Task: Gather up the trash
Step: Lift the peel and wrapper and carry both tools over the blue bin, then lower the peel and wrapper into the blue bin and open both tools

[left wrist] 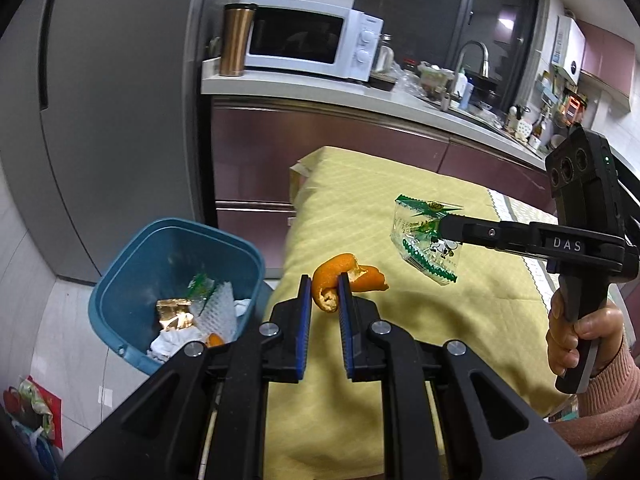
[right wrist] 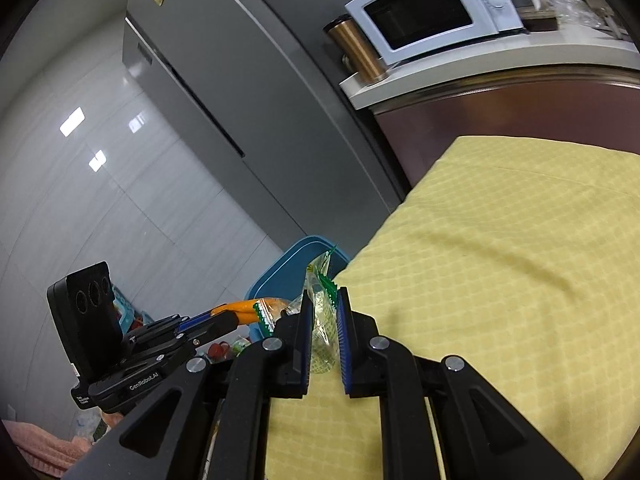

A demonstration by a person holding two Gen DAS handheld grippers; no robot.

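Trash is in both grippers, above a table covered with a yellow checked cloth (left wrist: 420, 320). The left gripper (left wrist: 325, 294) is nearly closed, its blue-padded fingers (left wrist: 305, 304) pinching a curled piece of orange peel (left wrist: 344, 280) that sticks out past the fingertips, over the near left part of the cloth. The right gripper (left wrist: 450, 228), held by a person's hand (left wrist: 580, 328) in a pink sleeve (left wrist: 612, 396), is also nearly closed and clamps a clear plastic wrapper (left wrist: 424, 248) printed with green edging and a small cartoon figure; the wrapper hangs off the fingertips above the middle of the cloth. From the right wrist view the same wrapper (right wrist: 323, 320) stands crumpled between the two blue pads, with the left gripper (right wrist: 224, 320) and its peel (right wrist: 248, 306) just to the left. On the tiled floor beside the table's left edge stands a blue bin (left wrist: 120, 292), open at the top, holding a gold foil packet (left wrist: 174, 312), white foam netting (left wrist: 218, 312), crumpled white paper and a scrap of peel. Behind are a grey fridge (left wrist: 120, 120), a white microwave (left wrist: 312, 40) and a copper travel mug (left wrist: 236, 40) on a counter, with a sink tap (left wrist: 476, 56) farther right.
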